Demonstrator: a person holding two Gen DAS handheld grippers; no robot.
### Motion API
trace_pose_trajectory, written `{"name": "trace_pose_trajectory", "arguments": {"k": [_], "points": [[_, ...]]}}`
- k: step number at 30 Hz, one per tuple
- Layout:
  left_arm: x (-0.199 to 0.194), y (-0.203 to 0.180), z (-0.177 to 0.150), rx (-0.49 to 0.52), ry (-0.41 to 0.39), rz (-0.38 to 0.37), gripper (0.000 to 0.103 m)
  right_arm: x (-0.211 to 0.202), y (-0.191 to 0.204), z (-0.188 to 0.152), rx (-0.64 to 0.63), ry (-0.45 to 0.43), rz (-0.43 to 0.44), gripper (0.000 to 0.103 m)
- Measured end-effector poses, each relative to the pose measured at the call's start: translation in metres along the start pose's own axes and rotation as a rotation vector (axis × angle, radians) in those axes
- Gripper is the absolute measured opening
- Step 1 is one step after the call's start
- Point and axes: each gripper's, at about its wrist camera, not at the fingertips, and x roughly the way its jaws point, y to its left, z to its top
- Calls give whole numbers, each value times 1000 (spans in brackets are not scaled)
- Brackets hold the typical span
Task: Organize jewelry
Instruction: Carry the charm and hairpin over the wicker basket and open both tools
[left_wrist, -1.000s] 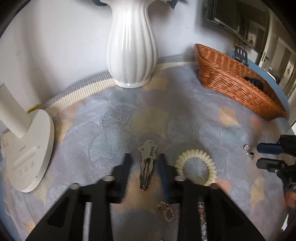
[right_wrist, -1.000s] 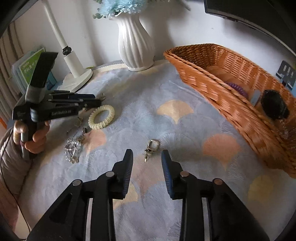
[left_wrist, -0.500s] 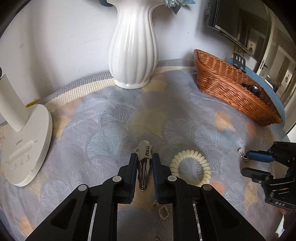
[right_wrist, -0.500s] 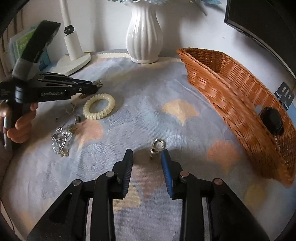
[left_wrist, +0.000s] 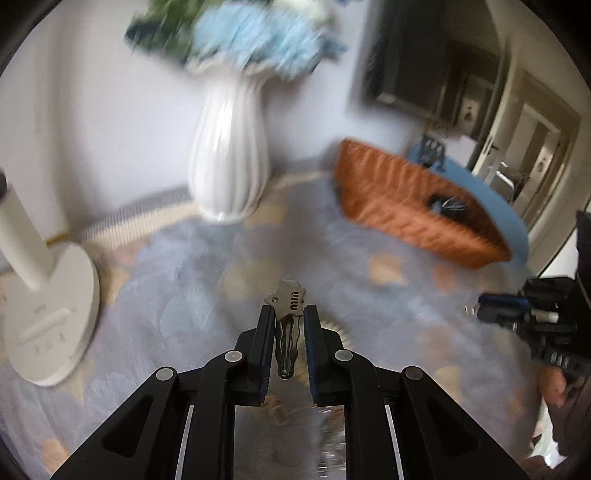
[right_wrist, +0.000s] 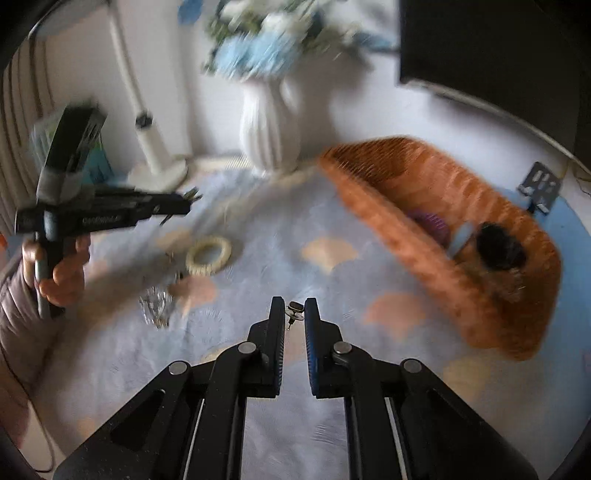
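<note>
Woven orange wicker marks the goal: the basket (right_wrist: 443, 236) fills the right half of the right wrist view, up and to the right of the right gripper (right_wrist: 294, 314), and in the left wrist view it sits in the upper right, farther from the left gripper (left_wrist: 289, 314), so the right hand looks the nearer. The right gripper's jaws have just been closing and now pinch a small metal clasp (right_wrist: 295, 309) at their tips, clear of the cloth. The left gripper is clamped on a wavy silver hair clip (left_wrist: 287, 325), its long axis running along the fingers, its star-shaped head poking out past the tips. A cream coil hair tie (right_wrist: 208, 255) lies on the patterned tablecloth (right_wrist: 332, 221), left of centre.
</note>
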Motion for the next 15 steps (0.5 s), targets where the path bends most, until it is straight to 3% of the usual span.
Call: {"name": "trace_pose_trajectory", "arguments": {"k": [4,8,15], "points": [[-16,-38,27,74,-38,-7,16,-38,-42,27,71,-79,-10,12],[-16,-74,60,136,-73,-37,16,-51,-89,49,158,-123,-55,12],[38,-129,114,178,-37,-71,16,-5,-161,82,363,-102,-4,12]]}}
